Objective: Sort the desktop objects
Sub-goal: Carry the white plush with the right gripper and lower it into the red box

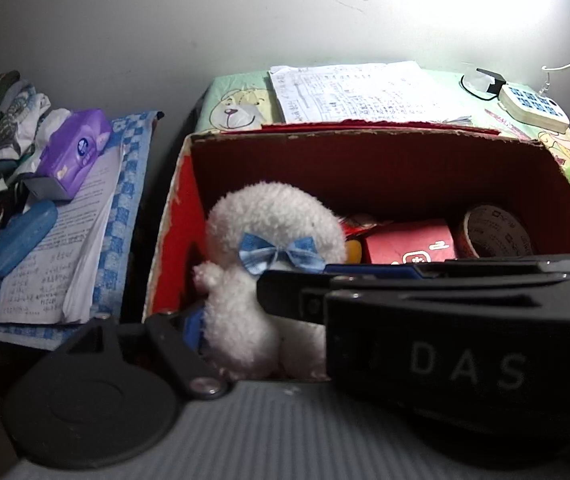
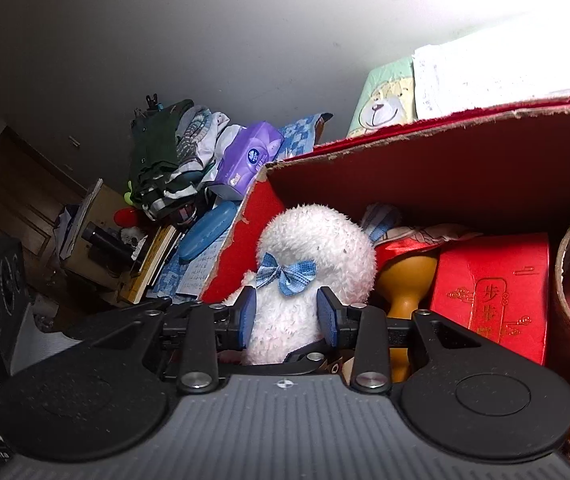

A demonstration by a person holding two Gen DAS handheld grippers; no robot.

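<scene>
Plush (image 2: 309,264) inside red box (image 2: 445,168), at 9 o'clock of its interior, upright. Right gripper (image 2: 287,316) closed on plush body: blue pads (image 2: 246,312) at 9 and 3 o'clock, pressing fleece below bow (image 2: 287,274). Left gripper (image 1: 221,320): blocked by right gripper housing; finger state cannot be told.

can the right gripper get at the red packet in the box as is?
Probably not: the right gripper has its pads on either side of the white plush toy; the red packet lies off to its side.
</scene>
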